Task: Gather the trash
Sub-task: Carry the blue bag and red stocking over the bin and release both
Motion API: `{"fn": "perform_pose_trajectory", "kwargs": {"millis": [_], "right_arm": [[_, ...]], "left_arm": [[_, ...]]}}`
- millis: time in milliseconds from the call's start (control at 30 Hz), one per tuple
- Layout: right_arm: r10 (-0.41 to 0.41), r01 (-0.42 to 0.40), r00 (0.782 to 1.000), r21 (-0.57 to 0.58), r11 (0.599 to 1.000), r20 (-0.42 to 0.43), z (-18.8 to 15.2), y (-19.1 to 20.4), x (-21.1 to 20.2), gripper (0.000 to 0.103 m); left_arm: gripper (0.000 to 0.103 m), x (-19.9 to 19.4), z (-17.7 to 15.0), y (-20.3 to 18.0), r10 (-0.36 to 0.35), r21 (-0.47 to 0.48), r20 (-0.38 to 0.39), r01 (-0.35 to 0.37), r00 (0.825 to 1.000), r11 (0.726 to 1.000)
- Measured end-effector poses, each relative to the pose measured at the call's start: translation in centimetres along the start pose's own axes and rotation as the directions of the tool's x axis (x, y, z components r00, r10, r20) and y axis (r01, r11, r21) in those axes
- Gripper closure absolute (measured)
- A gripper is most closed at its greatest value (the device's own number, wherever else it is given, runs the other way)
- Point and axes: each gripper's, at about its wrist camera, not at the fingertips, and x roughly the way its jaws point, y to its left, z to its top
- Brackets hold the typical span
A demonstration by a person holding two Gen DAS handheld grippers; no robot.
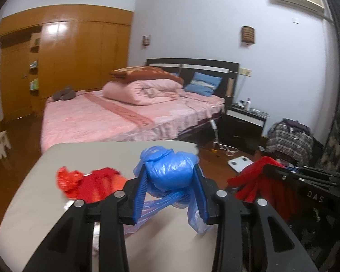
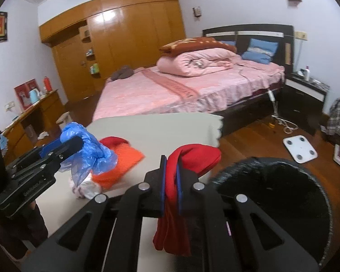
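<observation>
My left gripper has its fingers clenched on a crumpled blue plastic bag above the beige surface. My right gripper pinches a red cloth-like scrap tightly, just beside the round black bin. More red and orange trash lies on the surface.

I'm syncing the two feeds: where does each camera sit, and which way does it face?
Left wrist: on the left claw, facing the bed across the table; claw shut on a blue bag; right claw at right.
Right wrist: on the right claw, same way; claw shut on a red bag, black bin right.
Shared: bed, table, both bags, scale.
</observation>
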Motion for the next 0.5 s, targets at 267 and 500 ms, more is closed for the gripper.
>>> {"fn": "perform_pose_trajectory", "kwargs": {"millis": [267, 500], "right_arm": [[-0.104, 0.104, 0.995, 0.043, 0.994, 0.002, -1.4, -4.6, -2.0, 0.096], [-0.180, 0.180, 0.984, 0.084, 0.980, -0.005, -2.8, -8.4, -3.1, 0.096]], "left_arm": [[0.065, 1.7, 0.1, -5.6, -0.123, 0.049, -0.013, 0.123, 0.992, 0.991], [0.065, 3.6, 0.3, -9.5, -0.205, 0.064, -0.040, 0.207, 0.978, 0.976]]}}
